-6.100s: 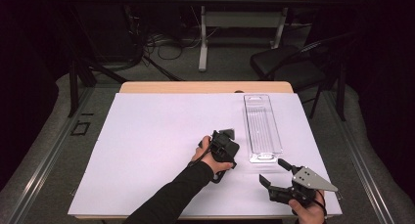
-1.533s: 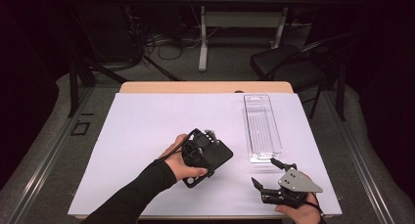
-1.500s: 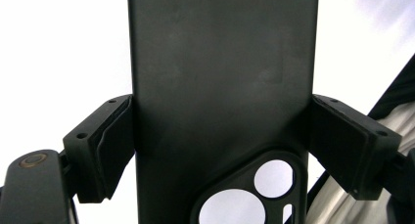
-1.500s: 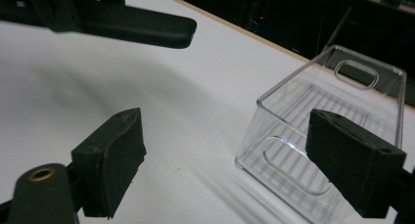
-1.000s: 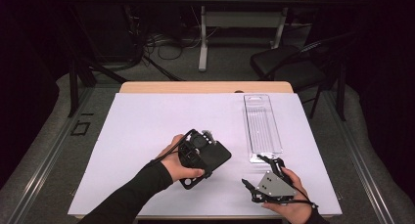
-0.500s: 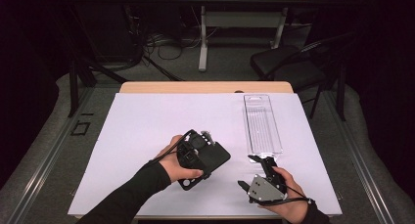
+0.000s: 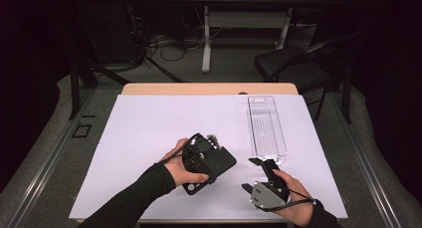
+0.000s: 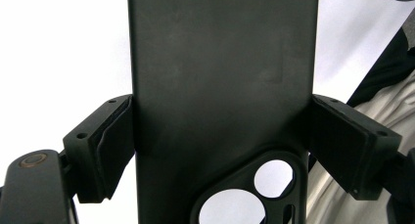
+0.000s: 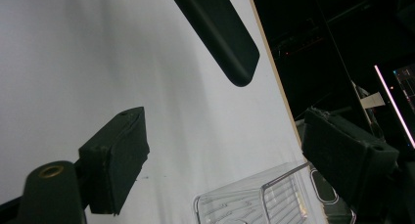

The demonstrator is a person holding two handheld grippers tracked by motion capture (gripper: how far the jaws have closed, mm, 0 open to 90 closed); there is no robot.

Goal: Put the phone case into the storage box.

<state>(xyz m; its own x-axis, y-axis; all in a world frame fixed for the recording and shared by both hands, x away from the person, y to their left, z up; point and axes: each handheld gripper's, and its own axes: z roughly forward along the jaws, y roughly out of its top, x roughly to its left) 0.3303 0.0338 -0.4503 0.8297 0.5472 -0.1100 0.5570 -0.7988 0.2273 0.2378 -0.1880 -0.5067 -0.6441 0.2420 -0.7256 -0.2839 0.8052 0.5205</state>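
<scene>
Bench (image 7: 149, 118), covered by one white sheet, seen from the high view. One clear plastic phone case (image 7: 266, 124) lies flat toward the far right of the bench. One black phone case (image 7: 211, 163) is held above the near middle of the bench by the left gripper (image 8: 220, 145), whose jaws are clamped on its two long edges; the camera cut-out (image 8: 249, 194) sits nearest the gripper body. The right gripper (image 7: 263, 169) stands just short of the near end of the clear case, jaws apart with nothing between them; in the right gripper view the clear case's corner (image 9: 254, 199) lies between and below the two pads, not yet touched.

Judged step: taking up the clear case with the right gripper. To do it well, lower the jaws squarely across the near end, catch the rim and not the flat back, and close gently, since thin clear plastic may flex or slide on the sheet. Keep the black case steady meanwhile.

Count: two cases, two grippers, one bench.
</scene>
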